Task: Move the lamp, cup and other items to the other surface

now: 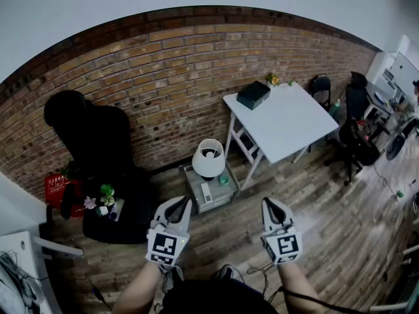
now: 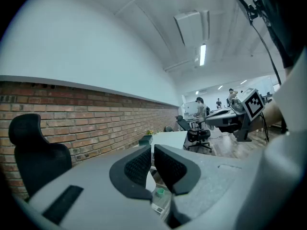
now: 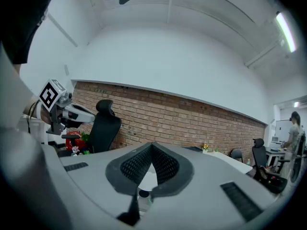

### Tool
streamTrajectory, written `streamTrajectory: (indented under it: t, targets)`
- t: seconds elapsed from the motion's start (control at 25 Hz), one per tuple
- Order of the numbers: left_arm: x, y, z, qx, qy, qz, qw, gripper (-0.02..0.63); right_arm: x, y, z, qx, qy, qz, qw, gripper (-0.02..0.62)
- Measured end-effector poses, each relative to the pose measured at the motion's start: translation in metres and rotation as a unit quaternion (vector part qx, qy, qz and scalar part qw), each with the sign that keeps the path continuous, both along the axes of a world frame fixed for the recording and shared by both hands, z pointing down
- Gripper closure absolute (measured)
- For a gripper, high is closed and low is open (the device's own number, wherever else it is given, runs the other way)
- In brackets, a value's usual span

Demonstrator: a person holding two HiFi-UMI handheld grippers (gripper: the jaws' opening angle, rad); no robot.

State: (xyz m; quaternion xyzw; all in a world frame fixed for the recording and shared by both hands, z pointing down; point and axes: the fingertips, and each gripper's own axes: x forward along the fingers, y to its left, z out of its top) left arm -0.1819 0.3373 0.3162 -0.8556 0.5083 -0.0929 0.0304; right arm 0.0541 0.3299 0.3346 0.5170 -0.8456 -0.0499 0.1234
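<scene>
**Here we stand, ahead of the first pick**

At far left a black high-backed office chair (image 1: 98, 142) stands against the brick wall. Our left gripper (image 1: 179, 206) carries nothing, its jaws all but together. Ahead, well apart from both grippers, the low grey side table (image 1: 220, 199) holds the white-shaded lamp (image 1: 208, 157), a small green cup (image 1: 224, 180) and a flat white remote-like item (image 1: 205, 191). Our right gripper (image 1: 271, 206) is closed tip to tip, also empty. Further right stands the white rectangular table (image 1: 294, 129), which we judge the destination. We judge this the approach: next we must step closer, spread one pair of jaws and lower it to the lamp. No brand or writing is legible.
</scene>
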Motion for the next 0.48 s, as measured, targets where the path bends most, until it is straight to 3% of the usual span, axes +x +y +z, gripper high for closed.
streamTrajectory:
  t: [0.48]
  targets:
    - [-0.11,-0.005,0.009,-0.007,0.003,0.063,0.998,0.584,-0.078,0.015,0.001,0.0,-0.004,0.089,0.996,0.594]
